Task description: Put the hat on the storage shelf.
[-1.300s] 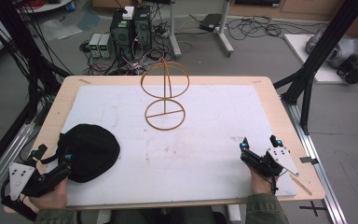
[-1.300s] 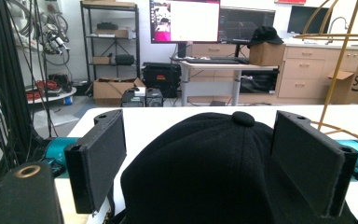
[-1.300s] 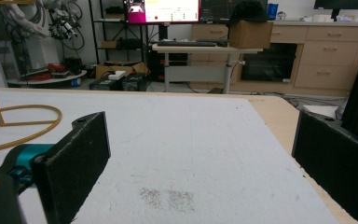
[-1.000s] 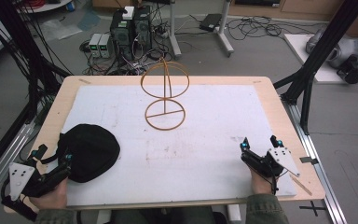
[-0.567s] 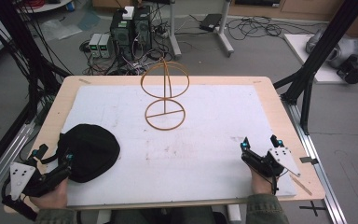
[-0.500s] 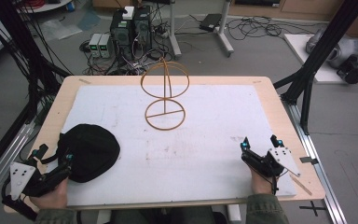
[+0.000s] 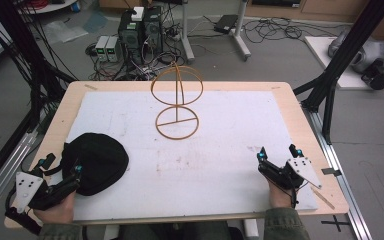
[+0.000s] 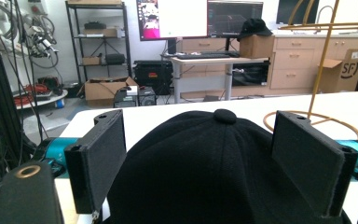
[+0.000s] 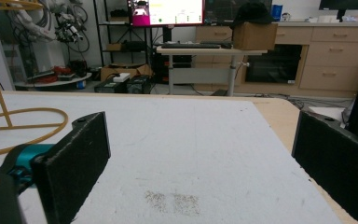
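Observation:
A black cap [image 7: 97, 161] lies on the white sheet [image 7: 200, 150] at the near left. My left gripper [image 7: 62, 170] stands open at the cap's near edge, and the cap [image 8: 214, 168] sits between its two jaws without being pinched. A yellow wire stand [image 7: 176, 107] with a ring base and a hoop on top stands upright at the middle back; its base ring [image 9: 23, 126] also shows in the right gripper view. At the near right my right gripper [image 7: 279, 153] is open over bare sheet, nothing between its jaws.
The sheet covers a wooden table [image 7: 310, 130] edged by black frame posts [image 7: 340, 75]. Computers and cables [image 7: 140, 30] lie on the floor beyond the far edge. A faint stain [image 9: 172, 201] marks the sheet ahead of the right gripper.

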`<state>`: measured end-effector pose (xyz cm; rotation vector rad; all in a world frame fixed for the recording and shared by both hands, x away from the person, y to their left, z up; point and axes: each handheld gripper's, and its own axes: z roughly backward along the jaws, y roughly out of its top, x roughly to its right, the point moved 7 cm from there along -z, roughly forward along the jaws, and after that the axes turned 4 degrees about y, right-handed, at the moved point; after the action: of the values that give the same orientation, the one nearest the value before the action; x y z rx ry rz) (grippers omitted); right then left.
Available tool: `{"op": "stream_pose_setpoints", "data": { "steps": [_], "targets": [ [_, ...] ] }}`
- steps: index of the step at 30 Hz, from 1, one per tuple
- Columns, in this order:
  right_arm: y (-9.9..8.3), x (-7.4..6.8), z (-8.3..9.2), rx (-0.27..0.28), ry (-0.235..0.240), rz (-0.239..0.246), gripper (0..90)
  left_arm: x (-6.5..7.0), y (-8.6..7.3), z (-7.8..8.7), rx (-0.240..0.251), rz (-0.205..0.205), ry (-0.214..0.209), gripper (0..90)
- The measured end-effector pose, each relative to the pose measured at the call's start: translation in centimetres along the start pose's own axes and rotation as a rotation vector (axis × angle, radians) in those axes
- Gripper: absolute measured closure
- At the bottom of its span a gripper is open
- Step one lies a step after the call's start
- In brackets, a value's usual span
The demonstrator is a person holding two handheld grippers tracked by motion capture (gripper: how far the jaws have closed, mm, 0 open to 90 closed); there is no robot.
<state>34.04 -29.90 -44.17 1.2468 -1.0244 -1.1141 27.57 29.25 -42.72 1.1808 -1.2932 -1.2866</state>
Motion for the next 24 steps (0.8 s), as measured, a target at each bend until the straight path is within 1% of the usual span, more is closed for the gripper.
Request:
{"op": "stream_pose_setpoints", "data": {
  "steps": [2,4,5,6,9,10,12,15,17,18,21,24],
  "targets": [
    [0.03,0.08,-0.01,0.003,-0.001,0.007,3.3,0.07,0.02,-0.04,0.001,-0.001,-0.001,18.4],
    [0.04,0.08,-0.02,0.004,-0.001,0.008,3.3,0.04,0.04,-0.03,-0.002,-0.001,-0.002,18.4],
    [0.00,0.00,-0.01,0.000,0.001,0.000,3.3,0.01,0.07,-0.02,-0.004,0.000,-0.002,18.4],
    [0.02,-0.02,-0.06,0.001,0.006,0.004,3.3,0.00,0.09,-0.05,-0.004,0.003,-0.004,18.4],
    [0.00,-0.06,-0.08,-0.001,0.008,0.004,3.3,-0.05,0.23,-0.15,-0.014,-0.003,-0.020,18.4],
    [0.00,-0.07,-0.09,-0.001,0.009,0.006,3.3,-0.08,0.35,-0.24,-0.023,-0.004,-0.028,18.4],
    [0.03,-0.12,-0.09,-0.001,0.011,0.004,3.3,-0.13,0.49,-0.27,-0.036,0.007,-0.042,18.4],
    [0.04,-0.10,-0.12,0.000,0.011,0.004,3.3,-0.33,0.57,-0.34,-0.054,0.029,-0.044,18.6],
    [0.02,-0.08,-0.15,-0.001,0.011,0.005,3.3,-0.37,0.51,-0.39,-0.062,0.031,-0.046,18.5],
    [0.05,-0.08,-0.20,0.001,0.015,0.015,3.3,-0.38,0.46,-0.43,-0.070,0.032,-0.050,18.4],
    [0.00,-0.21,-0.20,-0.004,0.017,0.006,3.3,-0.30,0.28,-0.59,-0.088,0.038,-0.055,18.4],
    [0.01,-0.27,-0.26,-0.003,0.021,0.012,3.3,-0.12,0.04,-0.81,-0.116,0.040,-0.072,18.5]
  ]
}}
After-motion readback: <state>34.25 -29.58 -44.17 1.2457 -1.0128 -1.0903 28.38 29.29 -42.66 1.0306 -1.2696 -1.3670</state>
